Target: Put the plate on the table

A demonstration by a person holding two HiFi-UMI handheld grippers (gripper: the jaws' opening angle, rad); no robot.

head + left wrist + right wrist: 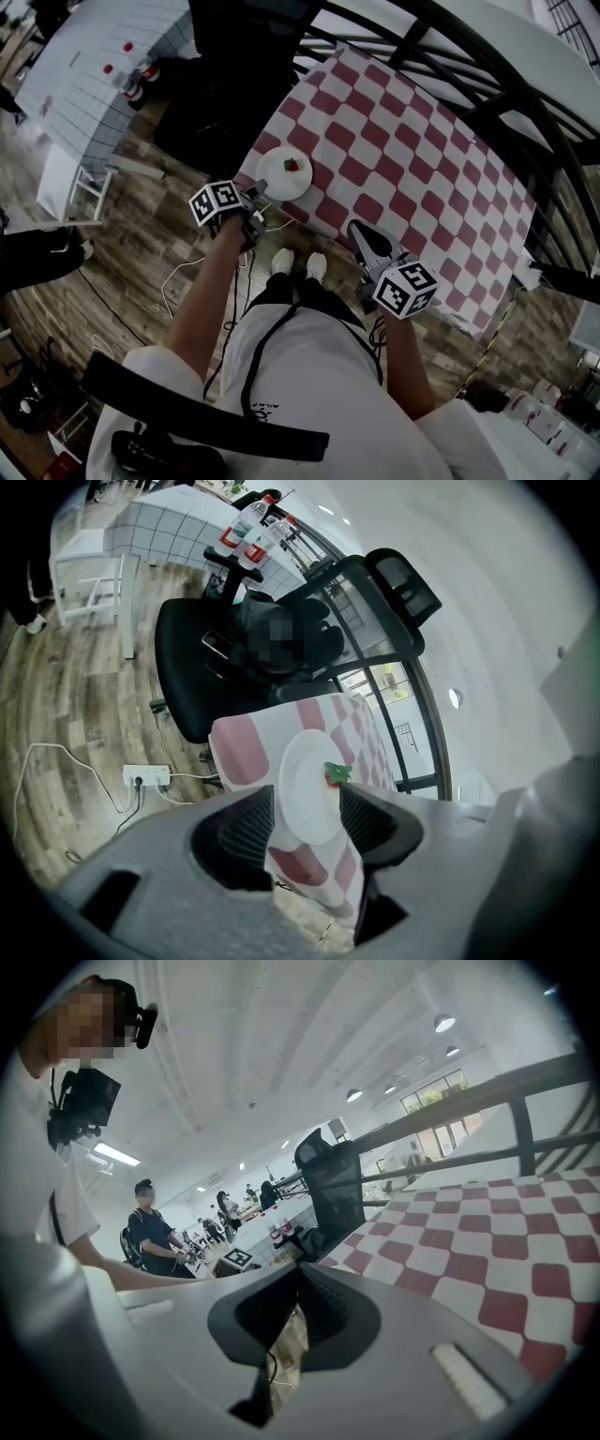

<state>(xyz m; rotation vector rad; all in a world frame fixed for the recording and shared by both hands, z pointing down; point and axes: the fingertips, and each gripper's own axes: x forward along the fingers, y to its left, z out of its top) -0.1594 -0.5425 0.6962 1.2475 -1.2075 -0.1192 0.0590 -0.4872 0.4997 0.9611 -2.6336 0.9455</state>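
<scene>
1. Left gripper (307,801) has its jaws standing wide apart and clamps nothing. In its own view the plate (309,789) shows through the gap, but it lies beyond the pads, not pressed by them.
2. Seen from the head view, the plate (277,178) rests flat on the table (422,159), on the red-and-white checked cloth, at the corner nearest the person.
3. The plate lies at about 1 o'clock from the left gripper, just beside its tips. Whether the tips touch the rim I cannot tell.
4. The plate is round, so it has no long axis to line up with (any approach along the rim would serve alike).
5. The right gripper (300,1281) has its jaws drawn together with nothing between them. It hangs over the near table edge at about 4 o'clock from the plate, well apart from it, so the left hand is much the nearer.
6. Count: one plate, one small red-and-green piece (292,166) on it (it looks like a strawberry), one table and two grippers.
7. With the plate lying on the table and no jaw gripping it, I judge the task as good as done. Any further move would only be backing the left gripper off toward 7 o'clock.
</scene>
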